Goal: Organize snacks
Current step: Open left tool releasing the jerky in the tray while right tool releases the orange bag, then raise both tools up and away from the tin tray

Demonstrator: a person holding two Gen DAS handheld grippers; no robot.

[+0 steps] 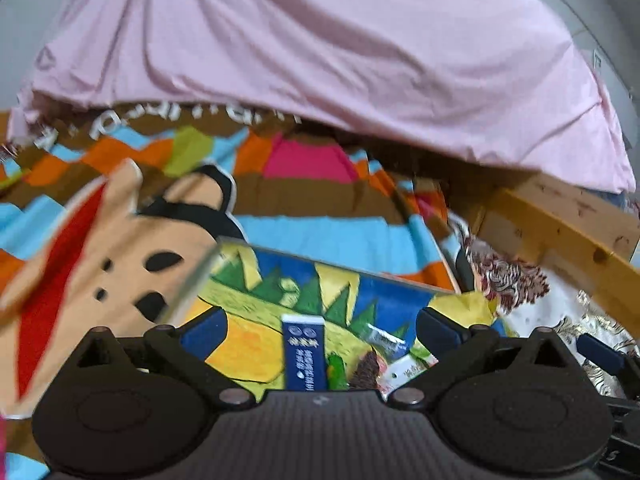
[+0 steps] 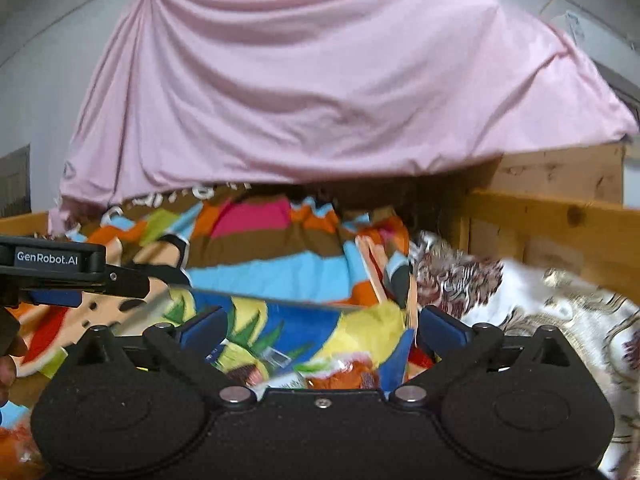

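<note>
A soft bin (image 1: 384, 296) printed in blue, yellow and green lies on the bed, mouth toward me. Inside it I see a dark blue packet (image 1: 303, 354), a green wrapper (image 1: 336, 372) and a white and red wrapper (image 1: 404, 370). My left gripper (image 1: 320, 330) is open above the bin's mouth, its pads touching nothing. In the right wrist view the same bin (image 2: 304, 320) holds an orange packet (image 2: 344, 374). My right gripper (image 2: 322, 328) is open over it, empty. The left gripper (image 2: 60, 268) shows at the left edge there.
A striped blanket (image 1: 320, 236) with a cartoon bear (image 1: 120, 264) covers the bed. A pink sheet (image 1: 320, 60) hangs behind it. A wooden bed rail (image 1: 560, 232) runs along the right, with a white and brown patterned cloth (image 1: 508, 280) beside it.
</note>
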